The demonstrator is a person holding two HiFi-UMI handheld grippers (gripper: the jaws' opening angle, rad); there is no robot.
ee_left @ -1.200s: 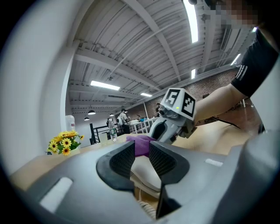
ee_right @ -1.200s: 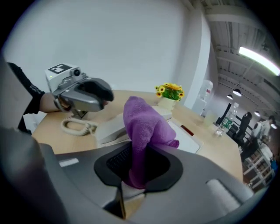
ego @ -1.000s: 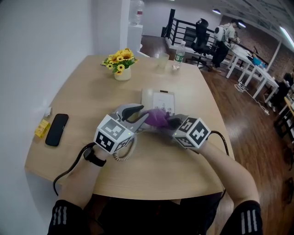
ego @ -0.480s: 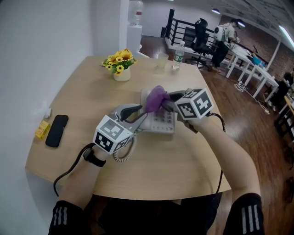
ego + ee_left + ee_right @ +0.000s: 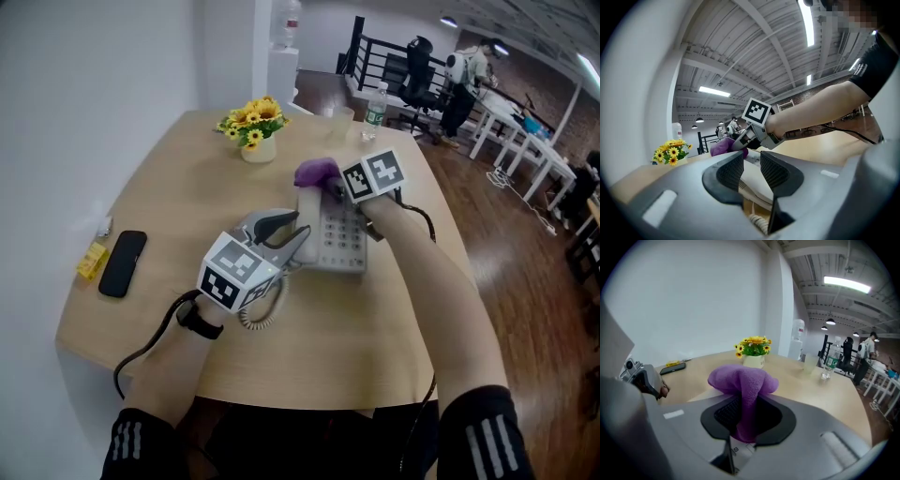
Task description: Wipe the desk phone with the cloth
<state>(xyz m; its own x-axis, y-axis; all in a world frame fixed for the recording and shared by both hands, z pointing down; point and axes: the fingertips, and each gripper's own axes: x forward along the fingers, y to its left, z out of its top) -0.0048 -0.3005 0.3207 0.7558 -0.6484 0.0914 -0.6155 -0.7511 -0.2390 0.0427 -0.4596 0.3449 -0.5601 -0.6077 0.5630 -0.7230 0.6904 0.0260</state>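
A pale wooden worktop (image 5: 169,187) with rounded corners is standing against a white wall, with an open office of white tables and dark floorboards stretching behind it. The head view alone is showing the layout: a grey-white desk phone (image 5: 339,239) is lying near the middle, its coiled cord (image 5: 258,314) is curling off the near left corner, and a flat black smartphone (image 5: 123,263) is lying beside a small yellow item (image 5: 91,260) at the left edge. A pot of yellow flowers (image 5: 255,127), a clear cup (image 5: 344,120) and a water bottle (image 5: 374,111) are standing at the far side.

The right gripper view is giving what the head view cannot. The right tongs (image 5: 747,413) are clamping a fuzzy purple cloth (image 5: 743,380), which is bulging out above the ribbed black pads in a soft bunch. From above, that bunch is sitting at the phone's far end.

In the left gripper view, the left tongs (image 5: 752,157) are standing narrowly apart, with the phone's smooth pale body showing through the gap. In the head view their tips are lying at the phone's left edge; whether they are touching it I cannot tell.
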